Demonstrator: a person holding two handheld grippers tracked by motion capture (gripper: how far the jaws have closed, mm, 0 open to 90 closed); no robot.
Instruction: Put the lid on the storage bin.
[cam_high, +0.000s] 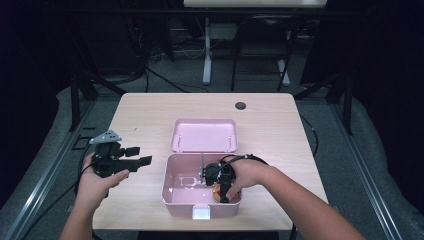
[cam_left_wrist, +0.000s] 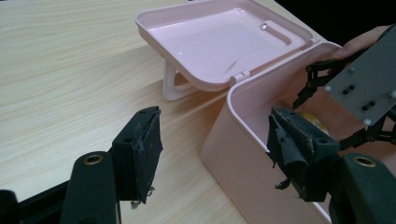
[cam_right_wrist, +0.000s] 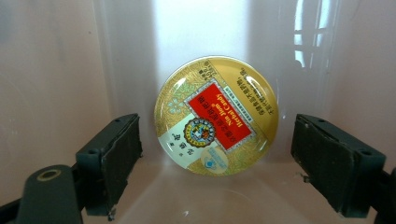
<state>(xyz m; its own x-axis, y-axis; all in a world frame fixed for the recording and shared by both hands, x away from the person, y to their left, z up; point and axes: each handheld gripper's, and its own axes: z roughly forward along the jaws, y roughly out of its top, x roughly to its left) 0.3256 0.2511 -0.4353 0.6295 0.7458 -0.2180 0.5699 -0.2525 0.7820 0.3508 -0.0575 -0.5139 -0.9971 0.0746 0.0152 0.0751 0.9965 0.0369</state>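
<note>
An open pink box (cam_high: 176, 186) stands at the table's near middle, its lid (cam_high: 204, 135) folded back flat behind it. A round gold tin (cam_right_wrist: 216, 115) with a red label lies at the bottom of the box, at its right end (cam_high: 216, 191). My right gripper (cam_high: 224, 190) reaches down into the box. In the right gripper view its jaws (cam_right_wrist: 219, 149) stand open on either side of the tin, not touching it. My left gripper (cam_high: 134, 158) is held open left of the box with nothing in it. Its pads (cam_left_wrist: 140, 154) face the box's near corner (cam_left_wrist: 238, 140).
The left gripper view also shows the lid (cam_left_wrist: 224, 37), the tin (cam_left_wrist: 313, 122) and the right gripper (cam_left_wrist: 359, 88) inside the box. A white latch (cam_high: 201, 213) sits on the box front. A dark round grommet (cam_high: 240, 105) marks the table's far side. Bare wood surrounds the box.
</note>
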